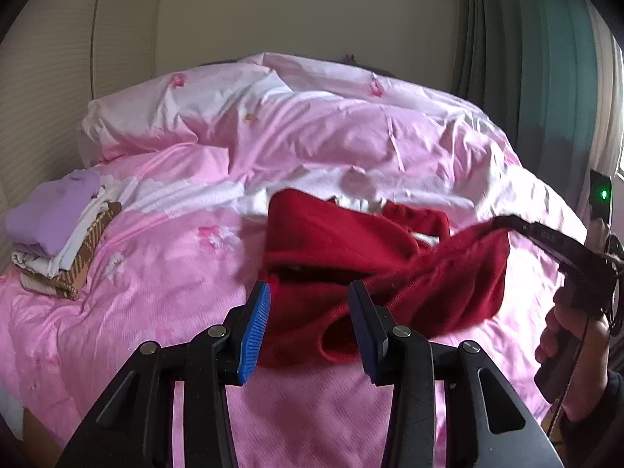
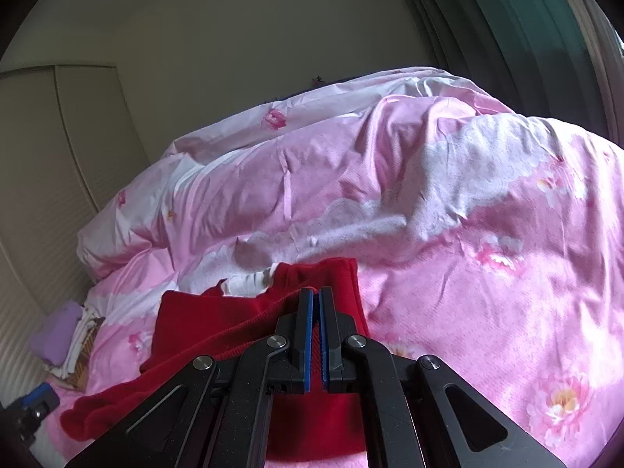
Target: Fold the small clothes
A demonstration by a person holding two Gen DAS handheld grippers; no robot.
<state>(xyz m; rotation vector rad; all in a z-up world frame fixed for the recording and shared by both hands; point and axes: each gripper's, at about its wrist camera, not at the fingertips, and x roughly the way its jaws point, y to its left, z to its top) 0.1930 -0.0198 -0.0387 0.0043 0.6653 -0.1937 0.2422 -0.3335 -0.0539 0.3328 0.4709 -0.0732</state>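
Standing apart above the bed, the left tongs (image 1: 308, 296) have nothing pressed between their blue pads (image 1: 255, 325); a fold of the red sweater (image 1: 351, 241) lies just beyond and partly between the two fingers, and whether the right-hand finger touches it cannot be told. The right tongs (image 2: 315, 296) are together, clamped on an edge of the same sweater, which is drawn up from the bedding toward them in a taut ridge. In the left wrist view these right tongs (image 1: 503, 220) reach in from the right side, gripped by a person's hand (image 1: 565, 335), and the knit stretches from them down to the bed. The rest of the garment sprawls rumpled in the middle of the pink flowered quilt (image 1: 187, 273), with a bit of white cloth showing at its far edge. Well to the left, a stack of folded clothes (image 1: 58, 234) sits near the bed's edge, a lilac piece on top. Behind the bed are a pale wall, panelled wardrobe doors (image 1: 43, 89) and green curtains (image 1: 546, 58).
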